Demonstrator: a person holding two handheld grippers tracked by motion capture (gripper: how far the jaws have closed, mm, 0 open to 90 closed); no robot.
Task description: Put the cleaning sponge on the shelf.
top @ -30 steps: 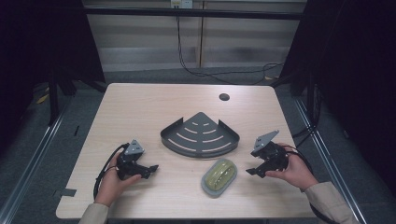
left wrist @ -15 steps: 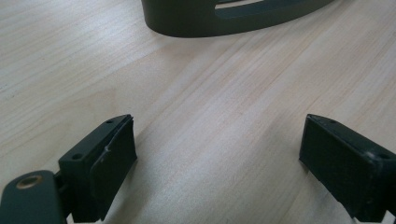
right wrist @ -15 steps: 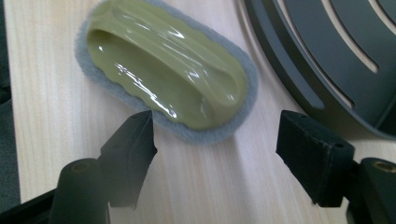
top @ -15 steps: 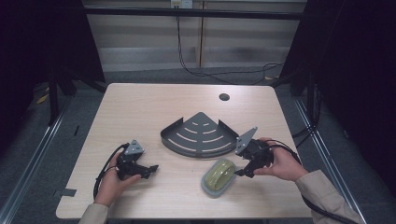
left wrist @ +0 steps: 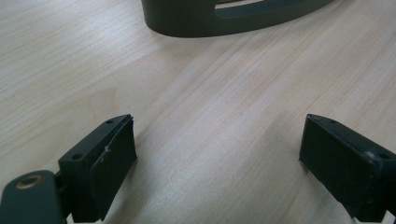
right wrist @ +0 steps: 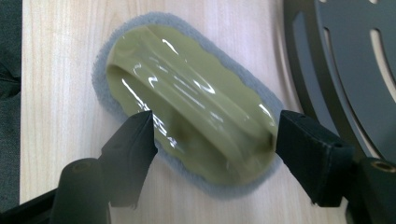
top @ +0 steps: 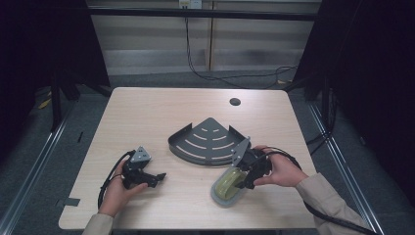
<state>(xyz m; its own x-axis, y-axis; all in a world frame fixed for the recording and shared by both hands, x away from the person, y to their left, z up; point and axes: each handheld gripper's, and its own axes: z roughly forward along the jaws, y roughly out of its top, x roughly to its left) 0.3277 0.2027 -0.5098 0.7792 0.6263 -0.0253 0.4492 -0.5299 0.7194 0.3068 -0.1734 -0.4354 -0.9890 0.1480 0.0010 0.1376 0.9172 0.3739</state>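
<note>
A: What sits closest to the camera in the high view?

B: Two hands come in from the bottom edge. The left gripper (top: 147, 176) is at lower left of the frame, resting on the table (top: 147, 117), jaws spread with nothing between them. In the left gripper view the jaws stand far apart over bare wood.

A: And the right one?

B: The right gripper (top: 240, 182) is at lower right of centre, over the scrubber (top: 226, 188). Its jaws are spread, one on each side of the scrubber's green handle. In the right gripper view the pads flank the handle's near end; I can't tell whether they touch it, and no firm pinch shows.

A: Where exactly is the scrubber?

B: It lies flat on the table near the bottom edge, right of centre in the high view, grey pad down, glossy green handle up. In the right gripper view it runs from upper left to lower right (right wrist: 187, 102).

A: What's behind it?

B: The dark rack (top: 205, 142), fan-shaped with slots, in the middle of the frame, just beyond the scrubber. Farther up, a small hole (top: 235, 102) in the table near its far edge
</note>
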